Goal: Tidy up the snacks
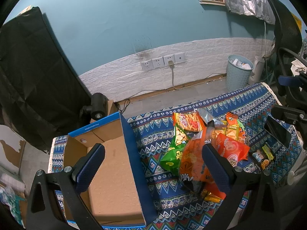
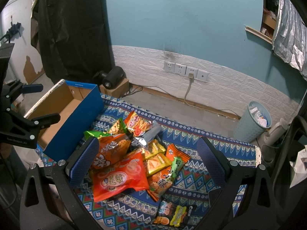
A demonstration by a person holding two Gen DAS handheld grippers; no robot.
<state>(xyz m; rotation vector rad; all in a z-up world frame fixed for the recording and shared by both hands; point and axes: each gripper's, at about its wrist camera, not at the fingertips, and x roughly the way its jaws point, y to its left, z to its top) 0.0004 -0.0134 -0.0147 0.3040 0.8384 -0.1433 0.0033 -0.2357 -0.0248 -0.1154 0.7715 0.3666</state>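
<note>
**Fingers spread wide over snack pile**

Fingers (image 1: 92,164) of the left gripper (image 1: 153,164) gape above an empty blue-sided box (image 1: 115,172) at lower left. The right gripper (image 2: 147,163) stands wide too, holding nothing, over the snack packets (image 2: 134,159) heaped mid-frame on the patterned worktop (image 2: 211,174).

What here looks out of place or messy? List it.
The snack packets lie in a jumbled, overlapping heap on the patterned cloth, none in the open blue cardboard box. One dark packet lies apart from the heap. Both grippers hover open, holding nothing.
</note>
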